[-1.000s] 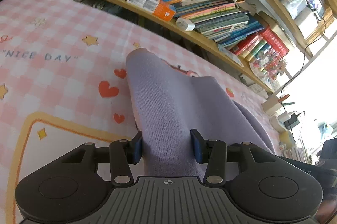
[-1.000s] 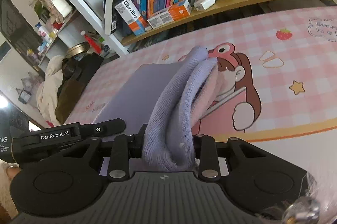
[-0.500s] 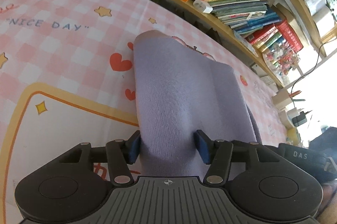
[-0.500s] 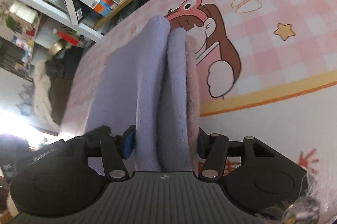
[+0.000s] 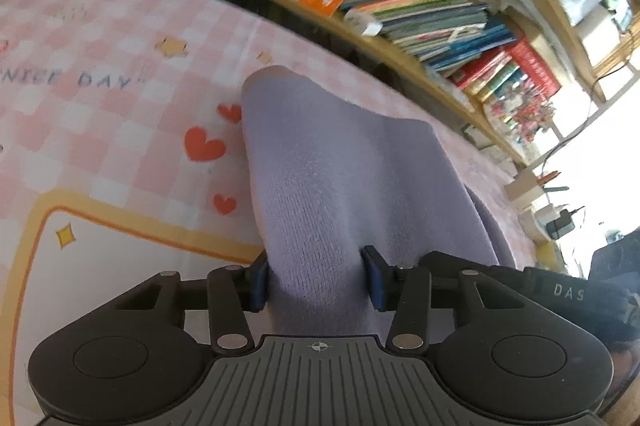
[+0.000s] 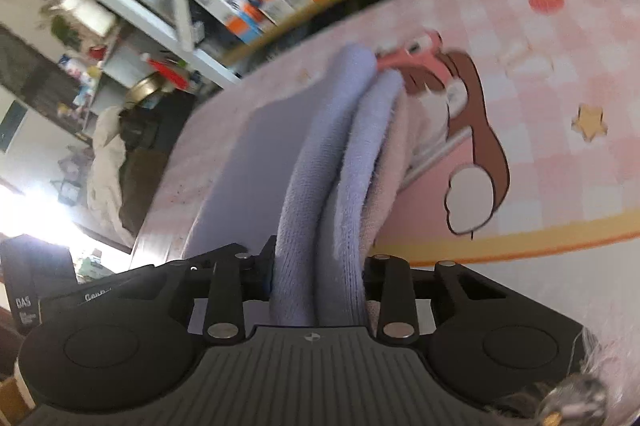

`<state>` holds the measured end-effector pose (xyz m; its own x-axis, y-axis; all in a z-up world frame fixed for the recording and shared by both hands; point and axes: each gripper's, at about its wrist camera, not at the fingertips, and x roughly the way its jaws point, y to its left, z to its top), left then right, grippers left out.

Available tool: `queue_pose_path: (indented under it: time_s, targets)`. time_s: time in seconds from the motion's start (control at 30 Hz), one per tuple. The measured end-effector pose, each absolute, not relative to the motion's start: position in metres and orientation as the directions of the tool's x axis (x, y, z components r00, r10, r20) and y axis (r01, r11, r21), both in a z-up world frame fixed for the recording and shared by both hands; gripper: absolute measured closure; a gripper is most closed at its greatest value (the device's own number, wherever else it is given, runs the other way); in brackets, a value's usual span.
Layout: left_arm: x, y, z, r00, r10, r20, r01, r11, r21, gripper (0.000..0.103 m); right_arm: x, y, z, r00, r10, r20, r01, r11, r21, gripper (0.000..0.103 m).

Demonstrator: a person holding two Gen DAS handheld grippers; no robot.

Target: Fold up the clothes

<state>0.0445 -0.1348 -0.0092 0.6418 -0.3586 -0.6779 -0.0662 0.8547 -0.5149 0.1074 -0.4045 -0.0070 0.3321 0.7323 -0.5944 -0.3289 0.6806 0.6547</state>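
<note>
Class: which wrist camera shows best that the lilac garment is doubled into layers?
The right wrist view: the lilac garment shows two rolled edges side by side, clamped in the right gripper. The left wrist view shows only one smooth face, clamped in the left gripper.

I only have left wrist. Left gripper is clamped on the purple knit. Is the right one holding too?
Observer: Yes, the right gripper is shut on the purple garment.
Operator: Single layer there?
Observer: No, two thick rolled folds run side by side between its fingers.
Operator: What's under it on that side?
Observer: The pink checked mat, with a cartoon character print just right of the cloth.
</note>
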Motion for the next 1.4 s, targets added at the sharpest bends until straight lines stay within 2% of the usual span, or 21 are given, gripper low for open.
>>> queue_pose_path:
  time_s: [0.97, 1.4]
  targets:
    - [-0.015, -0.199, 0.057, 0.782, -0.245, -0.573, -0.053, 0.890, -0.453, 0.058, 0.074, -0.467, 0.042, 0.356, 0.804, -0.476, -0.451, 0.594, 0.667, 0.073]
    - [-0.025, -0.202, 0.079, 0.810, -0.217, -0.546, -0.047, 0.902, -0.428, 0.058, 0.070, -0.470, 0.055, 0.360, 0.830, -0.427, -0.474, 0.557, 0.682, 0.073]
